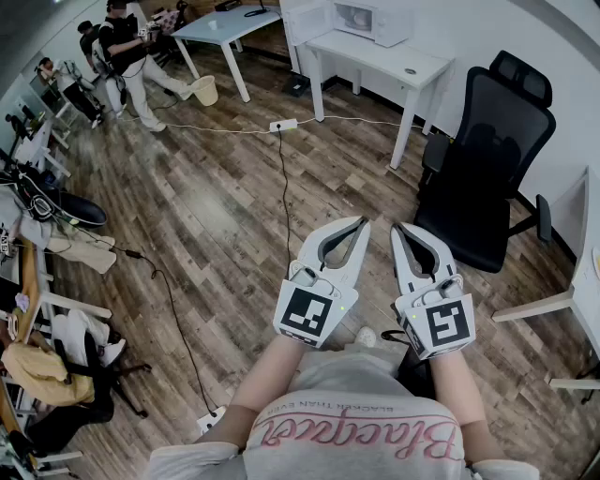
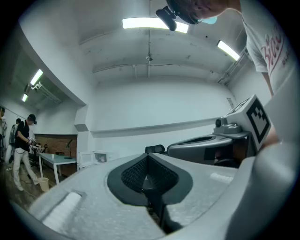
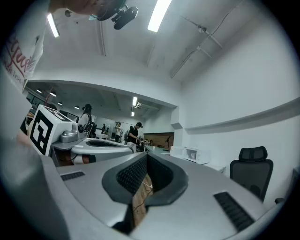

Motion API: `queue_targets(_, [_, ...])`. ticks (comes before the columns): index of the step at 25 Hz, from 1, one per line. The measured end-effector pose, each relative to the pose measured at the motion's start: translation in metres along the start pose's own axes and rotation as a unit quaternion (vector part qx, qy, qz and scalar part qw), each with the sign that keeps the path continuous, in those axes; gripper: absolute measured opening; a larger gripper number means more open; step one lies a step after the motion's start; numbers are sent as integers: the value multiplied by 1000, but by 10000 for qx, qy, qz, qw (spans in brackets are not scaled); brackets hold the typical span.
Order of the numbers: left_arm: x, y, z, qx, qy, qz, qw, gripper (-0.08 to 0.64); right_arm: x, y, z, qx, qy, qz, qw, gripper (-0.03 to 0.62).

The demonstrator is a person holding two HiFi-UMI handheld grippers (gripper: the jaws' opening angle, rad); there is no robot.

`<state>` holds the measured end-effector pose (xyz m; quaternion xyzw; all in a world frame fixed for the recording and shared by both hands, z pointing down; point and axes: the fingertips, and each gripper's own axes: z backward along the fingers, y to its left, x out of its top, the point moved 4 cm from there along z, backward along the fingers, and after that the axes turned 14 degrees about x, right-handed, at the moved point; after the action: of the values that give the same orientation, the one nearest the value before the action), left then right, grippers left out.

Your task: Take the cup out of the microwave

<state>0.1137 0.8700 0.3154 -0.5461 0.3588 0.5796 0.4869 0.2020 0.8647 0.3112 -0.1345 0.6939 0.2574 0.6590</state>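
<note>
Well, I'm standing far off: my white left gripper [image 1: 360, 223] and white right gripper [image 1: 398, 229] are both pressed together, empty. The cup presumably sits inside the far white microwave [image 1: 372, 21]; walking there comes first.

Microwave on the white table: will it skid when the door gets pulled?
Probably stays put: the microwave is a wide, low box sitting flat on the white table, so tipping looks unlikely. The tabletop looks smooth, so a sharp tug might slide it a little. Too far away to see its feet or handle.
</note>
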Motion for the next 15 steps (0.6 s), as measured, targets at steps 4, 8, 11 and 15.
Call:
queue_targets(4, [-5, 1, -6, 81, 8, 54, 10000, 3, -1, -6, -1, 46, 11, 39, 10000, 9])
queue_targets(8, [-12, 0, -24, 144, 64, -13, 9999, 3, -9, -24, -2, 114, 33, 21, 9999, 9])
queue_targets(11, [-18, -3, -43, 220, 103, -6, 9997, 3, -18, -43, -5, 143, 91, -17, 9999, 9])
queue_targets(15, [-24, -6, -66, 372, 107, -7, 9992, 3, -28, -68, -9, 261, 120, -118, 9995, 9])
